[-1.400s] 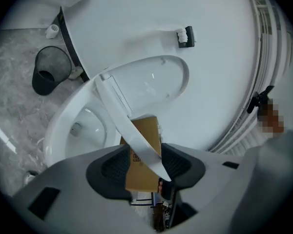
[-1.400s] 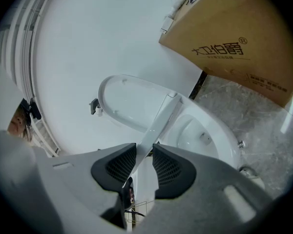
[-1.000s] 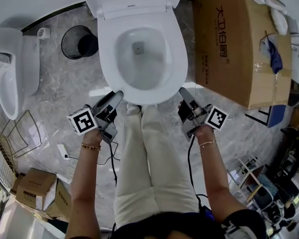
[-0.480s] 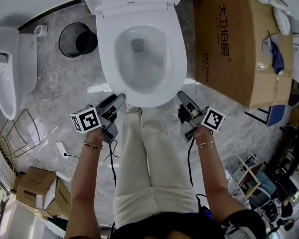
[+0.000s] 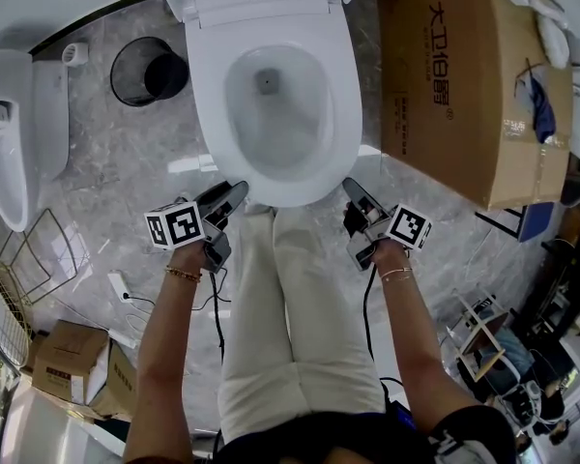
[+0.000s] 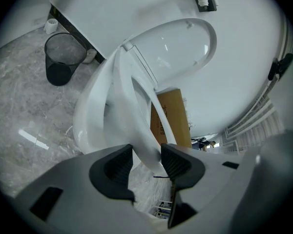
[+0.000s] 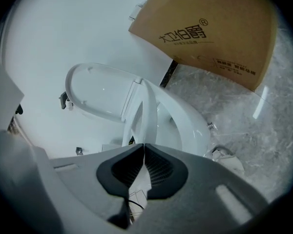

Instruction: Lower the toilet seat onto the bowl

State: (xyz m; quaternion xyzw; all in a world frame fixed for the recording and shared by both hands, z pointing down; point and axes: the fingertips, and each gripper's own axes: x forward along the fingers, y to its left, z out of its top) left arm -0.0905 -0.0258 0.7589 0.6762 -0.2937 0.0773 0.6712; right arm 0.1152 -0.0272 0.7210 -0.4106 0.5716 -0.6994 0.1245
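Nearest us are our own pale trousers (image 5: pixel 290 336) and two bare forearms (image 5: pixel 169 336). The left gripper (image 6: pixel 146 156) sits at 7 o'clock of the bowl (image 7: pixel 193 126). Its jaws are partway apart and clamped on the front edge of the toilet seat (image 6: pixel 136 96) — the white rim fills the gap between the pads. The right gripper (image 7: pixel 144 147), at 5 o'clock of the bowl, has its jaws pressed together with nothing between them, and its tips lie just short of the seat's front edge. In both gripper views the seat stands tilted, clear of the bowl and apart from the raised lid (image 7: pixel 97 94), with its hinge at the far end. From the head view we cannot tell that tilt. Farther out, on the grey marble floor (image 5: pixel 126 162), a black mesh bin (image 5: pixel 145 71) stands at 10 o'clock of the bowl and a large cardboard box (image 5: pixel 454 85) at 3 o'clock — with another white ceramic fixture (image 5: pixel 19 133) at the picture's 9 o'clock.
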